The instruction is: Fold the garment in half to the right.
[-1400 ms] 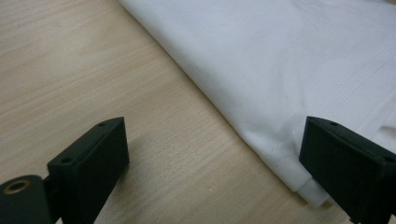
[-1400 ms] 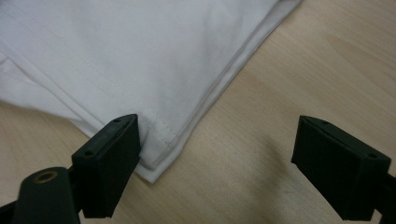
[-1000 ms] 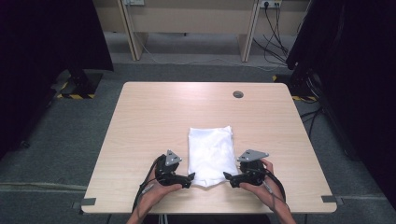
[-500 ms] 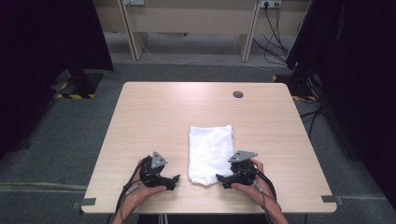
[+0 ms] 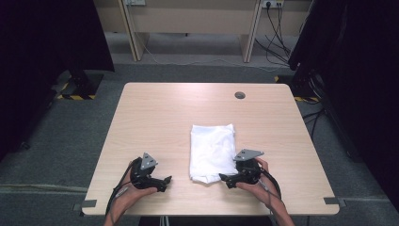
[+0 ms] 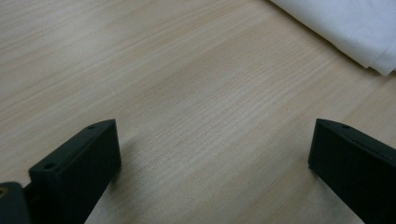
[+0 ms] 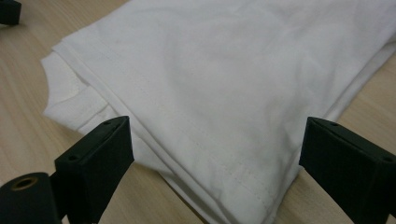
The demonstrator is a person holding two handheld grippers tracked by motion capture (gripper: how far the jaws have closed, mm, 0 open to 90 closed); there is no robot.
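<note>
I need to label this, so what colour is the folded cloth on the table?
Plain white cloth, no pattern; the right gripper view shows it best.

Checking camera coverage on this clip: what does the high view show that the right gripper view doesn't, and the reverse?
High view: the whole table with its round grommet, the grey floor, the desk legs behind, the person's hands, and the left tool standing apart from the cloth.

Right gripper view: the stitched hem and stacked layers at the cloth's near corner, between open jaws that have just been opening.

Both: the folded white cloth on the wooden tabletop, and the right tool.
</note>
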